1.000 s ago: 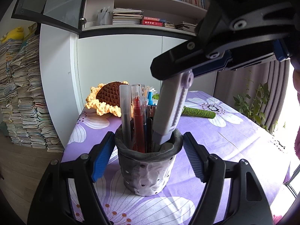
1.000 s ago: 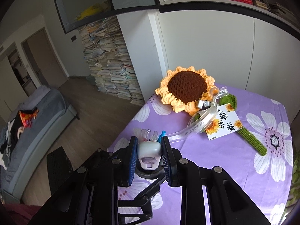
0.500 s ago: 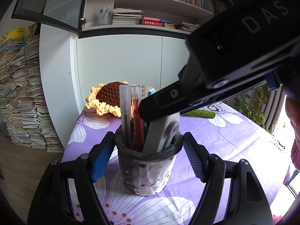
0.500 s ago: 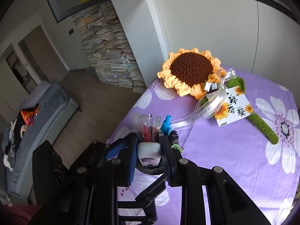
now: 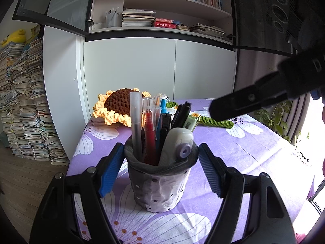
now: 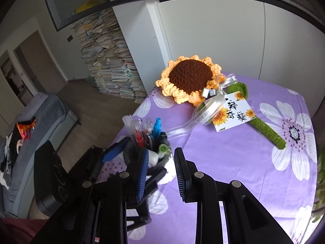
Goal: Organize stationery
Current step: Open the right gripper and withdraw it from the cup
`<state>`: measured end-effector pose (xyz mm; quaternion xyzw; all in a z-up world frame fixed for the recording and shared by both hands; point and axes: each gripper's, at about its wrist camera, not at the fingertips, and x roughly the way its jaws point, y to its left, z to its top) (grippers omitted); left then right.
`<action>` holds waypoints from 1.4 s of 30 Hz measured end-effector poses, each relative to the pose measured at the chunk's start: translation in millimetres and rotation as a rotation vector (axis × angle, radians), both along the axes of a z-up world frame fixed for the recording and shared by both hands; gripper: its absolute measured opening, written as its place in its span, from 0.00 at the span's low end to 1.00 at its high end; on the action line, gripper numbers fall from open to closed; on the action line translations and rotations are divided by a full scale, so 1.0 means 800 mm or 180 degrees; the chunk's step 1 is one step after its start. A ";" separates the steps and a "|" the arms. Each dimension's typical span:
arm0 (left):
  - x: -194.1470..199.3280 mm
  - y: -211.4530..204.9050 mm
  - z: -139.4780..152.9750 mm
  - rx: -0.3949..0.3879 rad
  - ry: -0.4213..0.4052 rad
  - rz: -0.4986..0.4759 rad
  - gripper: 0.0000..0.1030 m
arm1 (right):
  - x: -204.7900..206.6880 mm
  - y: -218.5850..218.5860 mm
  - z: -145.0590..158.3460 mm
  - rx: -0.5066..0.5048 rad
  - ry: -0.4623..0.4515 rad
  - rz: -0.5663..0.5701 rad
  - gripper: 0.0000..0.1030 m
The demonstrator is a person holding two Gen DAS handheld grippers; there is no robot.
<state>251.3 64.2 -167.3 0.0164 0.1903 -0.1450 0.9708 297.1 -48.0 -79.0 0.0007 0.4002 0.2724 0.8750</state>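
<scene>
A grey pen holder (image 5: 160, 185) stands on the purple flowered tablecloth (image 5: 243, 152), filled with several pens and a grey correction tape (image 5: 178, 146) resting at its right rim. My left gripper (image 5: 160, 170) is open, its blue pads on either side of the holder; whether they touch it I cannot tell. My right gripper (image 6: 159, 170) is open and empty, above and just right of the holder (image 6: 146, 152). Its dark arm (image 5: 264, 93) crosses the upper right of the left wrist view.
A crocheted sunflower (image 6: 191, 77) with a green stem, ribbon and card (image 6: 231, 111) lies at the table's far side. White cabinets (image 5: 142, 71) and stacked papers (image 5: 22, 101) stand behind; the table's left edge (image 6: 130, 118) drops to the floor.
My right gripper lowered the correction tape into the holder, opened, let go of it and drew up and to the right. The left gripper has not moved.
</scene>
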 end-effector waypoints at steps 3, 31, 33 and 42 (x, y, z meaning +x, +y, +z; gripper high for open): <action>0.000 0.000 0.000 0.0000 0.0001 0.0000 0.71 | -0.014 -0.017 -0.007 -0.0113 -0.0170 -0.0086 0.26; 0.006 -0.009 -0.004 0.0245 0.0108 0.0181 0.72 | -0.067 -0.060 -0.044 -0.0352 -0.0629 -0.0691 0.27; 0.010 -0.009 -0.007 0.0277 0.0183 0.0197 0.72 | -0.069 -0.067 -0.046 -0.0316 -0.0643 -0.0735 0.27; 0.025 -0.011 -0.013 0.0277 0.0367 0.0312 0.74 | -0.061 -0.108 -0.065 -0.0078 -0.0502 -0.0861 0.28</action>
